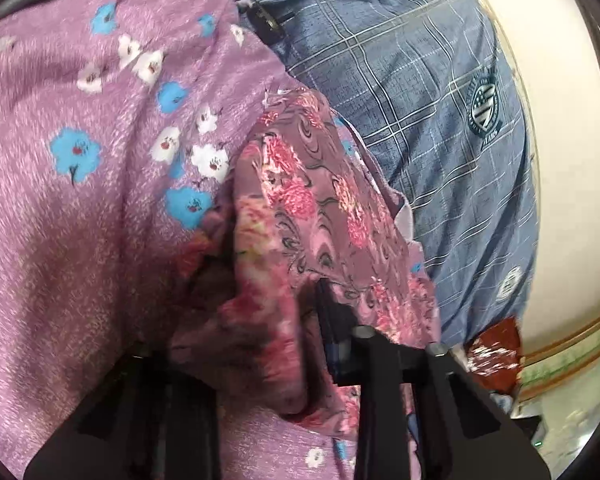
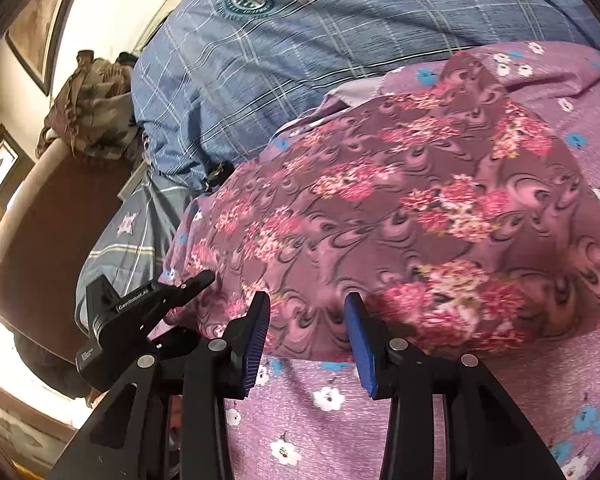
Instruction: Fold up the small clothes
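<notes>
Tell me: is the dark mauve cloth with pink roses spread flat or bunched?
Bunched, not flat. The dark mauve rose-print cloth humps over the lilac flowered sheet; its near corner is gathered around the left gripper.

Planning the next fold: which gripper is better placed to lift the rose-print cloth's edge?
Left. The left gripper is already shut on the rose-print cloth, while the right gripper is open at its near edge.

Lilac flowered bedsheet point(image 2: 340, 420) under a mauve rose-print cloth point(image 2: 420, 208), blue checked bedding point(image 2: 260, 60) beside
</notes>
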`<state>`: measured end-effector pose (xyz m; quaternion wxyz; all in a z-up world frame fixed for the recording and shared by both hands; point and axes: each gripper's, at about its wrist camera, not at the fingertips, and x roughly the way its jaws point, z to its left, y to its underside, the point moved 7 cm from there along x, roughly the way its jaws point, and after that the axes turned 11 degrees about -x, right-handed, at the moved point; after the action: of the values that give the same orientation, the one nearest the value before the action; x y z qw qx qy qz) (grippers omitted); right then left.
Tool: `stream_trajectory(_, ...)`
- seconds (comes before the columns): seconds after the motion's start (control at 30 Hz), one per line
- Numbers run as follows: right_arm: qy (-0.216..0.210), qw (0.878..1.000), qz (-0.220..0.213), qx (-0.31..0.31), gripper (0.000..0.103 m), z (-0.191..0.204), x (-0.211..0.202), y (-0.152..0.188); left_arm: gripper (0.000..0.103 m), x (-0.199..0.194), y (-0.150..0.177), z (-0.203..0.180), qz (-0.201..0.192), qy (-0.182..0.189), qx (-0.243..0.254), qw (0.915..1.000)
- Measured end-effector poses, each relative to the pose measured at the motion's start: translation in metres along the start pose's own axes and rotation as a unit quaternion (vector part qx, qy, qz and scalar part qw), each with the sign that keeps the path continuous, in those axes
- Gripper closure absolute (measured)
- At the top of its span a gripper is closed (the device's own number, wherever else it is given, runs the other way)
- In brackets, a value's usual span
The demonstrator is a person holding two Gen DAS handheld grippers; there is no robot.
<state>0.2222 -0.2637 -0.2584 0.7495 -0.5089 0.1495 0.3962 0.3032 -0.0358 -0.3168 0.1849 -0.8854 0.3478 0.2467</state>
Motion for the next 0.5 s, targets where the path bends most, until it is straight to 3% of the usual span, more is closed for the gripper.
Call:
stream_trajectory(0.13,-0.018,1.0,0.011,0.01,0.06,0.0,0.0,0.003,0.096,-0.003,-0.002,-0.003,-0.003,0.003,0.011,0.9999)
stream_trajectory(0.27,-0.056,0.993,0.019,0.1,0.056,-0.025,-0.015,0.014,0.096,-0.008,-0.006,-0.009,0.002,0.028,0.008,0.9996)
stream_trajectory(0.33,-0.066,0.984,0.007,0.166,0.043,-0.05,-0.03,0.022,0.094,-0.008,-0.007,-0.008,0.01,0.031,0.0,0.9995)
stream_trajectory(0.5,-0.042,0.953,-0.031,0.299,0.029,-0.106,-0.06,0.047,0.094,-0.007,-0.006,-0.003,0.022,0.026,-0.01,0.9994)
